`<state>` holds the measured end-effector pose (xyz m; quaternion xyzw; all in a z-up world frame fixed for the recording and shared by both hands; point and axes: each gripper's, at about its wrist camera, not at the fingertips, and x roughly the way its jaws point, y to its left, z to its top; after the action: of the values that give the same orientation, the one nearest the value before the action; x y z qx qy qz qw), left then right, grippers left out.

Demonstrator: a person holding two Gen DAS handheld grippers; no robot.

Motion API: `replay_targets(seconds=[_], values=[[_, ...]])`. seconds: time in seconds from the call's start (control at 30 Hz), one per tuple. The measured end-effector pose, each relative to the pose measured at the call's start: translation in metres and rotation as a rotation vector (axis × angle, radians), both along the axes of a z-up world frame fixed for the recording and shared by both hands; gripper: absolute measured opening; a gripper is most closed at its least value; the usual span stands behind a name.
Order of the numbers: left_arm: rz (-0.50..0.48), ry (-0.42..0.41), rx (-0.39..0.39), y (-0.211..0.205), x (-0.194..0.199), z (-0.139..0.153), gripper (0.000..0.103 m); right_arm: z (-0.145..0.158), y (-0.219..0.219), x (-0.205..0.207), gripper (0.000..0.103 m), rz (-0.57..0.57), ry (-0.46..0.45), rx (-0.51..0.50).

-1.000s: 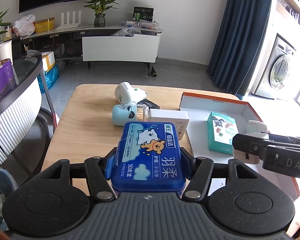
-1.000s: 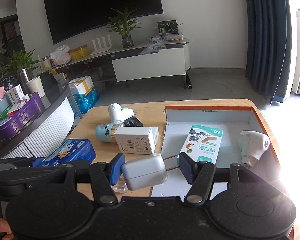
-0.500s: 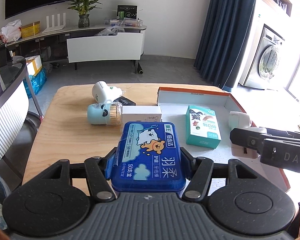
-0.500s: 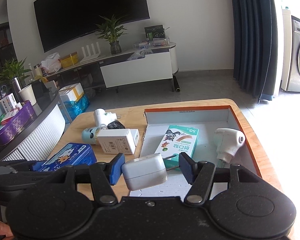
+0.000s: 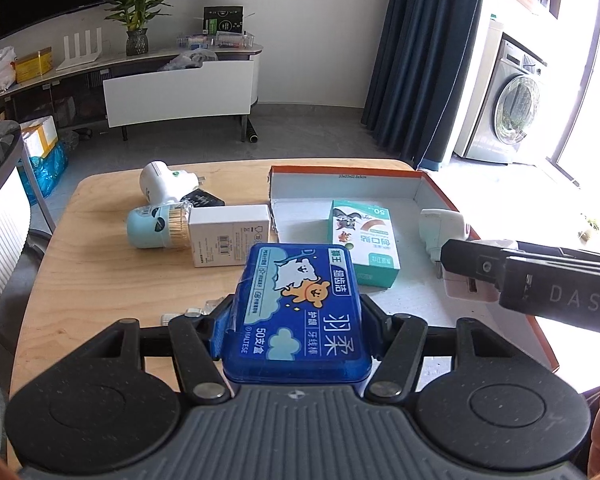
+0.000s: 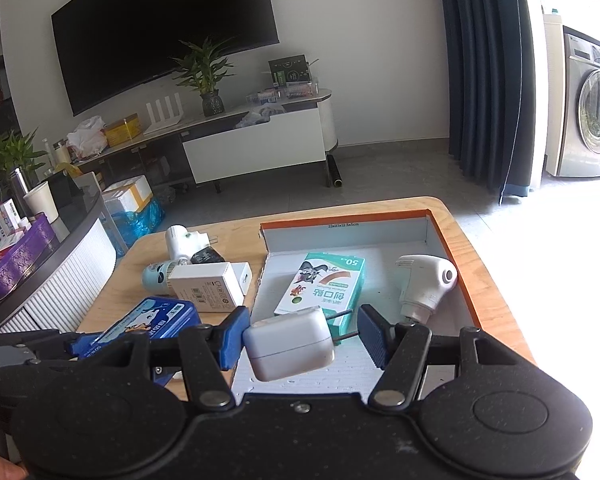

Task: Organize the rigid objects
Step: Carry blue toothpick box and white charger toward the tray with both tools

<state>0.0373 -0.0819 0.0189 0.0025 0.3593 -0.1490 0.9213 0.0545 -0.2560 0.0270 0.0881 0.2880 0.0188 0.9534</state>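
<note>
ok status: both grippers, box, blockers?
Left gripper shut on blue floss box. Right gripper shut on white charger, over orange-rimmed box. Landing spot clear.

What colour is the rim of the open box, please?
Orange on the open box, clearest in the right wrist view.

The blue box (image 5: 300, 312) reads "MALTESE" and "50". The green box (image 5: 364, 248) right of it shows "50". The black gripper arm (image 5: 548, 292) further right reads "DAS".
</note>
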Motion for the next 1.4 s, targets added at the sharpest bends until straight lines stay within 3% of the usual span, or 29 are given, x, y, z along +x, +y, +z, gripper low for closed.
replay_targets(seconds=[0.67, 1.4], values=[[-0.081, 0.014, 0.007, -0.037, -0.001, -0.003, 0.063, 0.000, -0.036, -0.010, 0.072, -0.082, -0.006, 0.017], [-0.113, 0.012, 0.018, -0.052, 0.003, -0.003, 0.063, -0.004, -0.048, -0.008, 0.072, -0.104, -0.009, 0.037]])
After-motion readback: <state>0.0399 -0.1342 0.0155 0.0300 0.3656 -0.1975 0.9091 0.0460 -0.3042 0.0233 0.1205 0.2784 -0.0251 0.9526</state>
